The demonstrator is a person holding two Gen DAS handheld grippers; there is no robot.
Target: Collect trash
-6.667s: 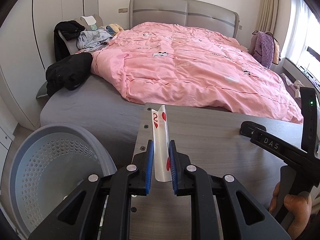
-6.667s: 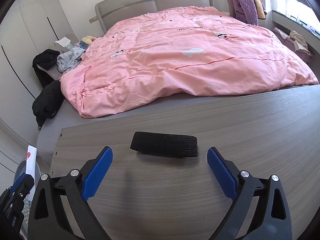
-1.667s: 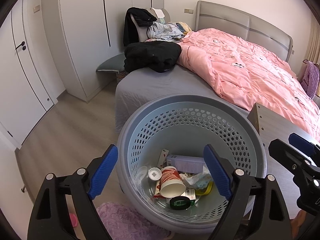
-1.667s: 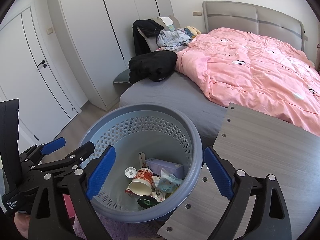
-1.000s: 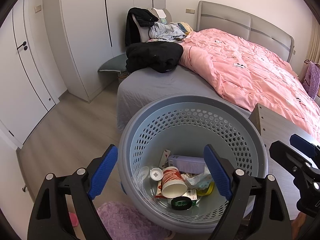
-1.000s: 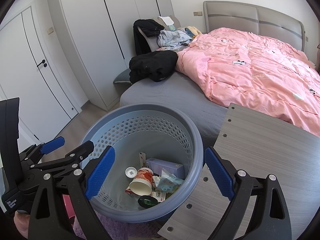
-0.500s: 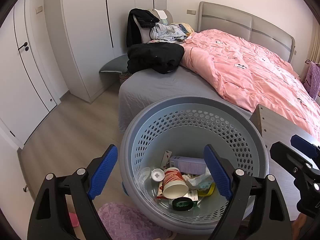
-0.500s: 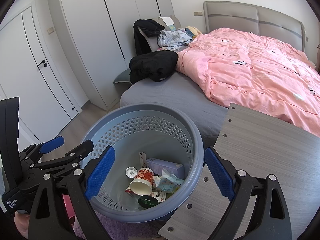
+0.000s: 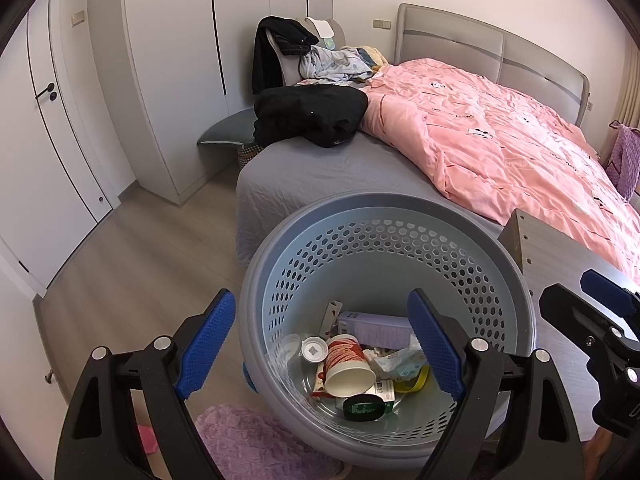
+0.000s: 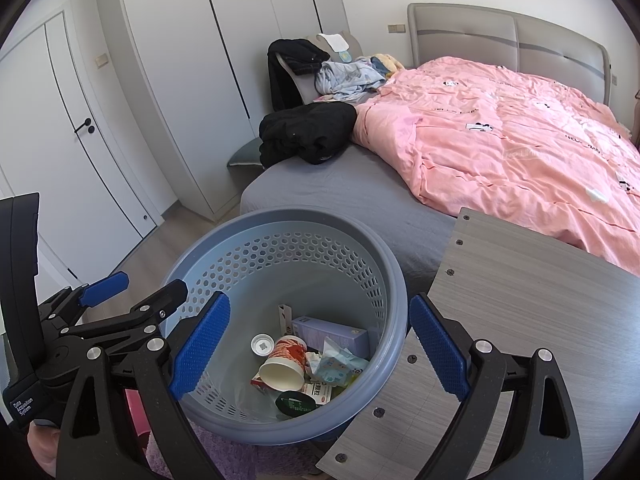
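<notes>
The trash lies in the bottom of the basket, below the left gripper and right gripper, both spread wide and empty. Seconds ago the left pinched a playing card over the table.

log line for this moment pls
left gripper: open, empty | right gripper: open, empty | both above basket | trash in basket: paper cup, box, wrappers

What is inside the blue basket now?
Inside the basket lie a paper cup on its side, a lilac box, a white lid, a black round piece and wrappers. Whatever lies under the pile is covered.
</notes>
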